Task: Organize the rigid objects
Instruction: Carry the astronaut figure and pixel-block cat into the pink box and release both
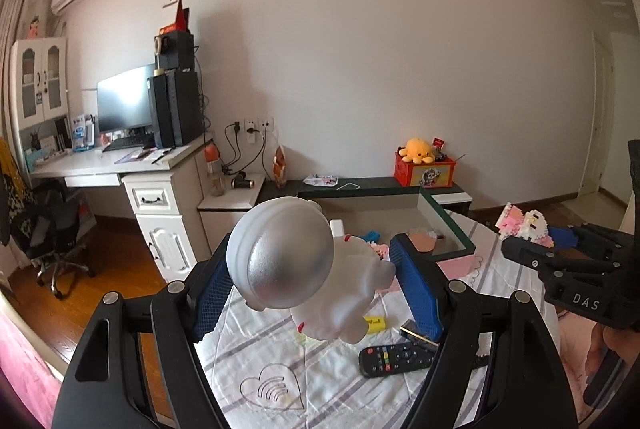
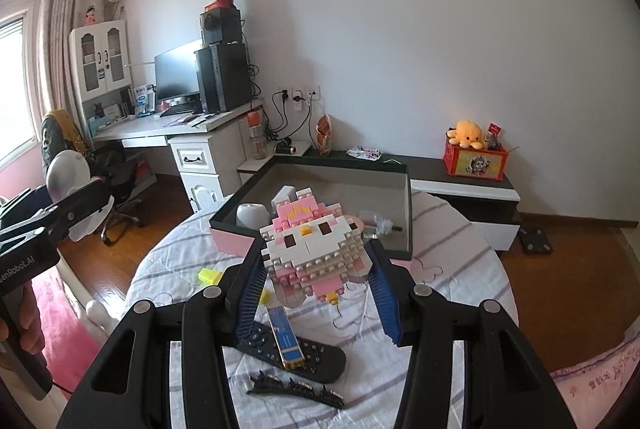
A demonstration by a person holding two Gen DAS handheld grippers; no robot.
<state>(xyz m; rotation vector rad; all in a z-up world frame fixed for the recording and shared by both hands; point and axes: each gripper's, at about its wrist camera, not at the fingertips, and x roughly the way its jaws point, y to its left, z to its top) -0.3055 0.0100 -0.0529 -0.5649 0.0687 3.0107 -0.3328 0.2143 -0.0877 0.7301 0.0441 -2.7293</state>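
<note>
My left gripper is shut on a white astronaut figure with a silver visor, held above the bed. My right gripper is shut on a pink and white brick-built cat figure, also held in the air; it shows in the left wrist view too. Beyond both lies an open box with dark green rim and pink sides, holding a white cup and other small items.
On the striped bedsheet lie a black remote, a blue and gold flat case, a black hair clip and a yellow block. A desk and low cabinet stand behind.
</note>
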